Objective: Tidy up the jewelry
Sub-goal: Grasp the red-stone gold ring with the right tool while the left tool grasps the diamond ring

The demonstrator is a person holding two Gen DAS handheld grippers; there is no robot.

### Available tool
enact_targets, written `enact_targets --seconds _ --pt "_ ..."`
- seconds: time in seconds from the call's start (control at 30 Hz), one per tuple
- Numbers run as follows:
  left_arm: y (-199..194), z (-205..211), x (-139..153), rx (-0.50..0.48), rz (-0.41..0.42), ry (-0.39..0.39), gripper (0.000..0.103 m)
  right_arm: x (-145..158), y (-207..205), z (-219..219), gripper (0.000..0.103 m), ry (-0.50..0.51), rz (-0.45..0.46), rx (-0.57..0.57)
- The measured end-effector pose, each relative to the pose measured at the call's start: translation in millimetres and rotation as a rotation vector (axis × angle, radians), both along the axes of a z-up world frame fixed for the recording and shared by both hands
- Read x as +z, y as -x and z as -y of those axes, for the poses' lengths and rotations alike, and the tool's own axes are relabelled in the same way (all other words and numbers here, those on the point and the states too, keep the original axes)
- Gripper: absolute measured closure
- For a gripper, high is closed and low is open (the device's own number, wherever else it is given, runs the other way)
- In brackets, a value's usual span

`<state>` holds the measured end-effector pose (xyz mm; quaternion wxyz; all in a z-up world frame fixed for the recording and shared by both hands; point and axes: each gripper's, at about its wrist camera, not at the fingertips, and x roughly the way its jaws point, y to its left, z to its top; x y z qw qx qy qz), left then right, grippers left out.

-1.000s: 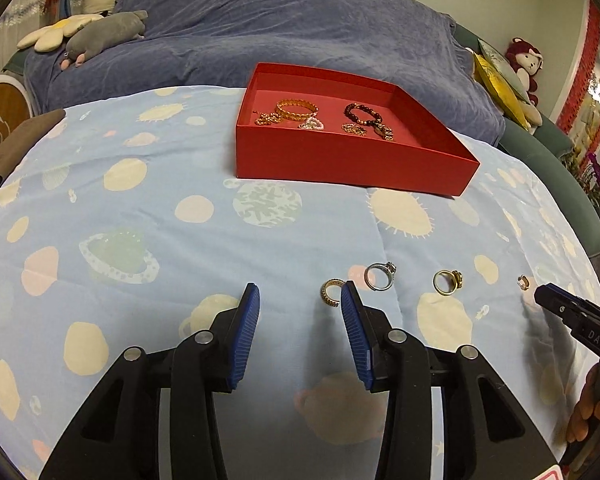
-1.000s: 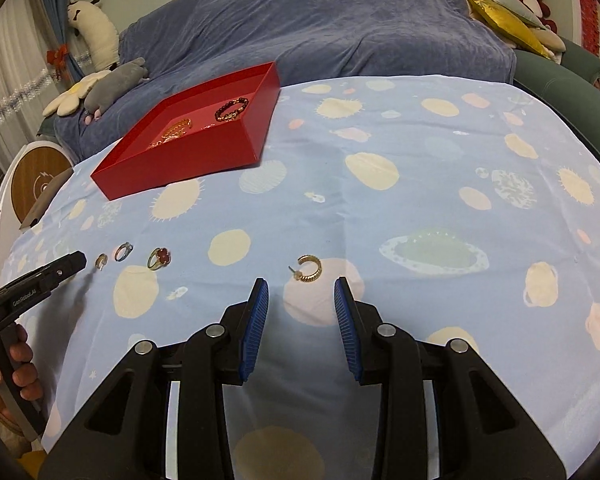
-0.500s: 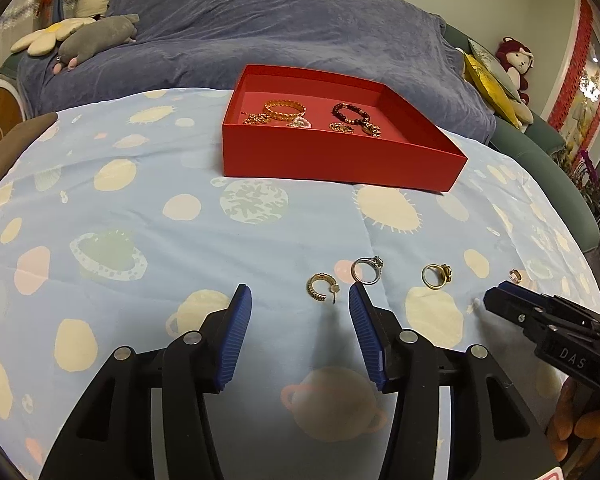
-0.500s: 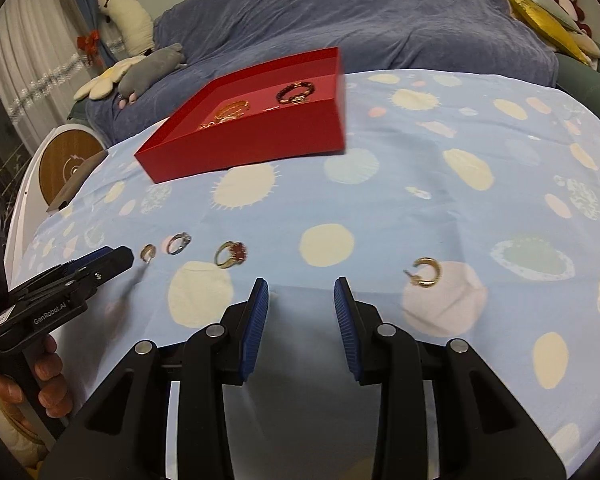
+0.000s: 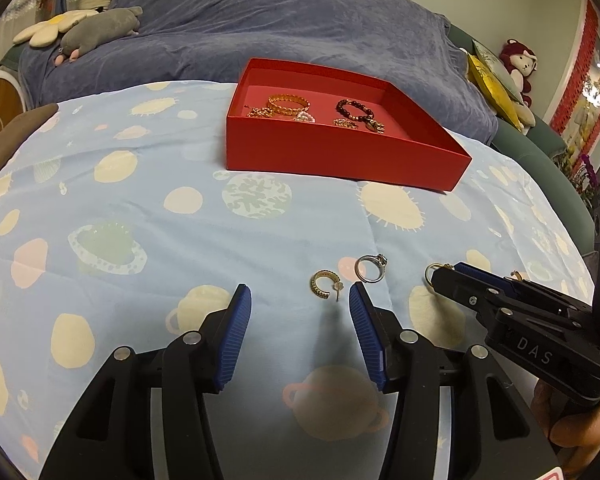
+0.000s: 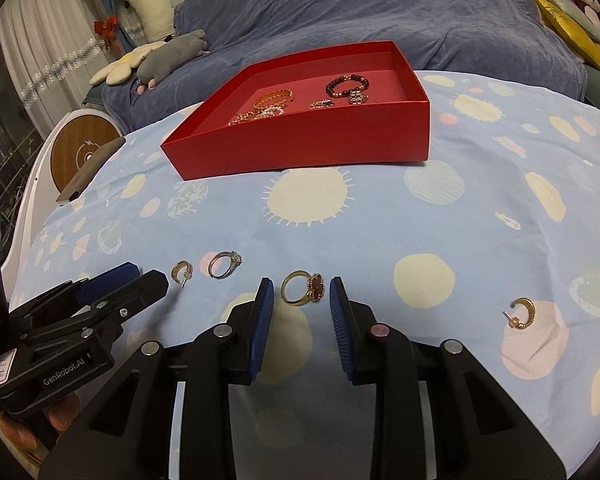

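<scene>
A red box [image 5: 340, 160] [image 6: 300, 152] holds gold and dark bead bracelets [image 5: 288, 102] [image 6: 346, 82]. On the blue spotted cloth lie a gold hoop earring [image 5: 325, 285] [image 6: 181, 271], a silver ring [image 5: 371, 268] [image 6: 224, 264], a gold ring with a red stone [image 6: 305, 288] and a second gold hoop earring [image 6: 523, 314]. My left gripper [image 5: 300, 308] is open just short of the first earring. My right gripper [image 6: 300, 292] is open around the red-stone ring; in the left wrist view [image 5: 452, 276] it hides most of that ring.
A sofa under a blue-grey throw [image 5: 260, 24] stands behind the table with plush toys [image 5: 92, 30] and cushions [image 5: 496, 76]. A round white and wood device [image 6: 80, 152] sits at the left edge.
My right gripper has swung left from the far earring to the red-stone ring. My left gripper has drawn back a little and opened wider; the earring now lies just ahead of its tips.
</scene>
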<state>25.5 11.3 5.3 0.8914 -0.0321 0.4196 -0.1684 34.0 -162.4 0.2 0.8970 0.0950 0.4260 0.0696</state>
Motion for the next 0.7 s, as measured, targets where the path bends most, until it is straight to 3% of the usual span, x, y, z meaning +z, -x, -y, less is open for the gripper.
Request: enact_targets --seconds 0.17,0.7 --pt "0.8 0.1 0.1 -0.005 0.004 -0.003 0.054 -2.2 -5.0 -0.4 0.093 0.024 -0.013 -0.011" --pt "-20.1 47.3 -0.7 -0.115 -0.002 -0.049 0.054 6.8 15.7 30.4 0.095 -0.005 -0.012 -0.07"
